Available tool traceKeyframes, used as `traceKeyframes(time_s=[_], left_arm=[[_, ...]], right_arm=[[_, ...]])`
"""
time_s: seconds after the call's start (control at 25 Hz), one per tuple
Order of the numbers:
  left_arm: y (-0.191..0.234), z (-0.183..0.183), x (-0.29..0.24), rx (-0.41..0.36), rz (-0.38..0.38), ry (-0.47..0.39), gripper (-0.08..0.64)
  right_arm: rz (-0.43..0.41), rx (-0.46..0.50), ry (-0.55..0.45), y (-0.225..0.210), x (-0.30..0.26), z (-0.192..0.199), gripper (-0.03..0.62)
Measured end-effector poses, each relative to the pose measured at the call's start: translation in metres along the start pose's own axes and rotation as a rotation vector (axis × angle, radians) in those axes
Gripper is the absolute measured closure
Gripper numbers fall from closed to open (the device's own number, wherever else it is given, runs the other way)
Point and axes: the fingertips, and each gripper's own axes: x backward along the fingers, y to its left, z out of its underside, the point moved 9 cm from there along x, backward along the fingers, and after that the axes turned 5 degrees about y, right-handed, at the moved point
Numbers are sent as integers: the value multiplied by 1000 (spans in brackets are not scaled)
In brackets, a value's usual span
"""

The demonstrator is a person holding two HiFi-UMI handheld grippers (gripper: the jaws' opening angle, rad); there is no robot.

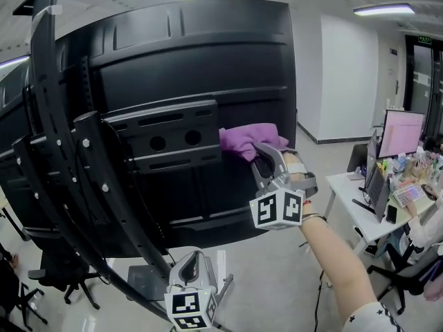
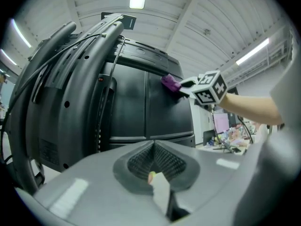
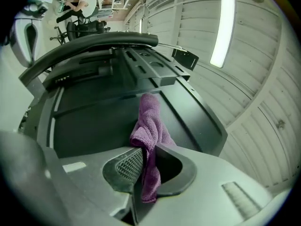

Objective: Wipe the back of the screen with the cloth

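Note:
The big black back of the screen (image 1: 208,68) fills the head view on its dark stand arm (image 1: 62,158). My right gripper (image 1: 266,159) is shut on a purple cloth (image 1: 248,140), which is pressed against the panel right of the mounting bracket (image 1: 173,140). In the right gripper view the cloth (image 3: 149,126) hangs between the jaws and lies on the screen back (image 3: 94,121). My left gripper (image 1: 192,272) is low, below the screen, jaws shut with nothing held. From the left gripper view I see the cloth (image 2: 170,83) and right gripper (image 2: 190,86) on the screen back (image 2: 141,107).
A desk (image 1: 360,199) with a lit monitor (image 1: 401,133) and clutter stands at the right, with a person's sleeve (image 1: 423,230) beside it. An office chair (image 1: 48,275) is at the lower left. The stand's base plate (image 1: 149,279) lies on the floor under the screen.

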Motion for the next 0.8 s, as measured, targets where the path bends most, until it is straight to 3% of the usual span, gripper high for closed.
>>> traceKeyframes(time_s=[0.2,0.4,0.56,0.72,0.8], left_arm=[[-4,-14,-17,-45,12,-5,552],[-9,-21,-34,-54,22,-4,552],[-12,-20,-42,-60,29,10,552],[-12,-18,-43,-58,33,31,552],[-11,-19,-41,-58,38,32,552]], right_arm=[[-112,-29,49,63,28,20,545],[-246,15,98,124,51,31,545],[-371,-4,142,157,65,37,545],[-393,-23,168,169,68,38,545],[-366,-102,169,165,68,36,545]])
